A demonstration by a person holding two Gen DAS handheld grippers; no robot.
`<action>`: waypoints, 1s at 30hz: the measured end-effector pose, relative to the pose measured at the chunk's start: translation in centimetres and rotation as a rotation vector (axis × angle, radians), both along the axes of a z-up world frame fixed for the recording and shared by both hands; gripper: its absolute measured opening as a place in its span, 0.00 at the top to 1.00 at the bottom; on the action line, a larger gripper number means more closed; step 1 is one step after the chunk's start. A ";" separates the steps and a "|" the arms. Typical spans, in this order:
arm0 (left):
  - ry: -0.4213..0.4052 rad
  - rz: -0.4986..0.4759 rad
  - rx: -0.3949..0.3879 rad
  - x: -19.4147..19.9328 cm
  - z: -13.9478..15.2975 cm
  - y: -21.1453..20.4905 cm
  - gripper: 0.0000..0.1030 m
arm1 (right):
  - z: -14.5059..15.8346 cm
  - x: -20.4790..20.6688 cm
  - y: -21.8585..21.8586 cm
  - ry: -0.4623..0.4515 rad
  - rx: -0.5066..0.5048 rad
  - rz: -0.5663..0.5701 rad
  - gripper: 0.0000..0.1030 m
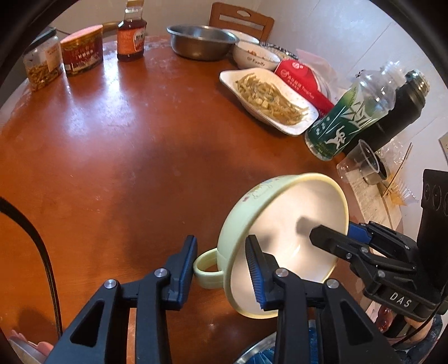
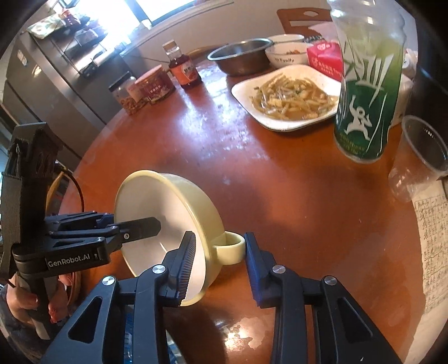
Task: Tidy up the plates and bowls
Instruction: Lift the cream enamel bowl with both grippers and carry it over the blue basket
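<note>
— Yellow-green bowl (image 1: pixel 282 224) right under my cameras, tipped up on its edge at the near side of the table (image 1: pixel 112 168), white inside turned toward me.

— Who has it?

— Both. My left hand-held gripper (image 1: pixel 220 240) is clamped on the near left of the rim, one finger inside the bowl, the other outside against the loop handle (image 1: pixel 207 268). My right hand-held gripper (image 2: pixel 219 235) is clamped on the right of the rim the same way, inner finger reaching into the white, blue pad on the outside.

— Is the handle on the wood?

— It sits low, at the table surface; I cannot tell if it touches.

— What lies beyond?

— Bare brown table in the middle. To the right, a clear plastic cup (image 1: pixel 361 162), then a green bottle (image 1: pixel 344 120) just beside a black flask (image 1: pixel 403 106). Further back, a white square dish (image 1: pixel 268 100) of shredded food, touching a red packet (image 1: pixel 302 78).

— And the far edge?

— A white bowl (image 1: pixel 256 57) just beside a steel basin (image 1: pixel 198 42). Far left stand a sauce bottle (image 1: pixel 131 36), a red tin (image 1: pixel 82 50) and a glass jar (image 1: pixel 42 64). A wooden chair (image 1: pixel 240 19) stands behind the table.
</note>
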State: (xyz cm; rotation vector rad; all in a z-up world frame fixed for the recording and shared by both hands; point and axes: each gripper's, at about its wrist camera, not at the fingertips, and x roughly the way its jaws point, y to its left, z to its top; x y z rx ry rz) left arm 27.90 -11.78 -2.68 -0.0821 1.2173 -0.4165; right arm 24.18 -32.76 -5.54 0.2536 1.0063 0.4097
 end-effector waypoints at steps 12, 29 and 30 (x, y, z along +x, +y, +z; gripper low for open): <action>-0.064 -0.009 -0.033 -3.0 4.4 1.4 0.65 | 3.8 -1.9 0.5 -0.074 0.020 0.012 0.66; -0.115 -0.062 -0.018 -12.3 8.3 2.9 0.65 | 7.2 -11.1 2.8 -0.126 -0.030 0.047 0.66; -0.109 -0.070 -0.014 -12.9 8.1 2.9 0.65 | 7.1 -11.8 2.9 -0.124 -0.034 0.047 0.66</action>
